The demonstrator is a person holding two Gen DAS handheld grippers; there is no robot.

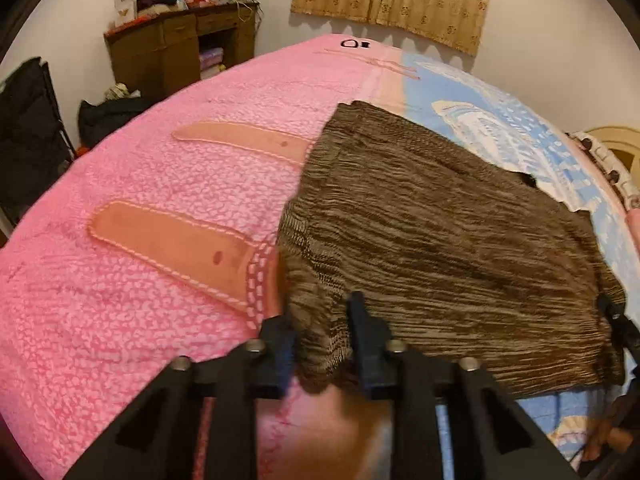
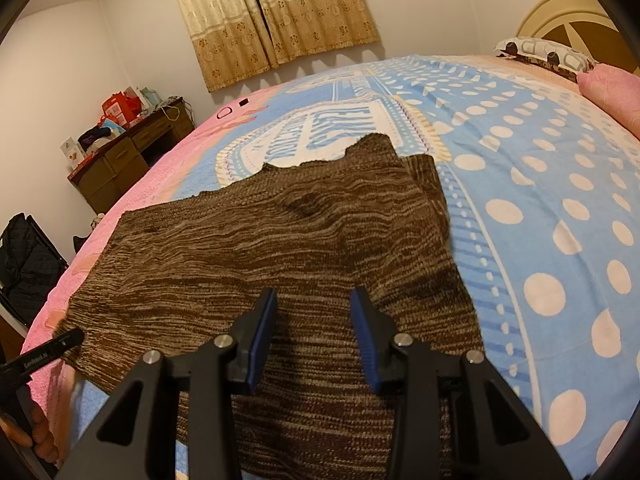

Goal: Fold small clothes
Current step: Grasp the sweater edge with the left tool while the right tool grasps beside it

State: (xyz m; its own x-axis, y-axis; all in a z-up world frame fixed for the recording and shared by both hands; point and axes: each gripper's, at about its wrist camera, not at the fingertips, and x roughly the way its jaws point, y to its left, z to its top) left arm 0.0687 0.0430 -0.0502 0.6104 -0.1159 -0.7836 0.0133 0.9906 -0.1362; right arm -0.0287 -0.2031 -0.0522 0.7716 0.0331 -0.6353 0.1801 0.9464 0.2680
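**Near edge lifted unevenly: risks of slip and skew**

Bedroom surroundings are seen in both views: a bed covered by a pink and blue blanket (image 2: 540, 184), curtains (image 2: 276, 16) on the far wall, a cluttered wooden desk (image 1: 180, 44) at the left. A brown knitted garment (image 1: 440, 248) is spread flat across the blanket, straddling the pink and blue halves.

The left gripper (image 1: 322, 332) is closed on the garment's near left corner; knit is bunched between its jaws. The right gripper (image 2: 314, 332) is held over the near edge with its jaws spread; fabric is seen between the fingers, but no pinch is made.

Judged from this, the fold is only begun. If the left corner is raised alone, the knit would probably be dragged and twisted, and a skewed fold would result. The loose weave may also be stretched or slipped from a shallow bite. If the right jaws are shut too deep, the blanket beneath could be caught together with the garment.
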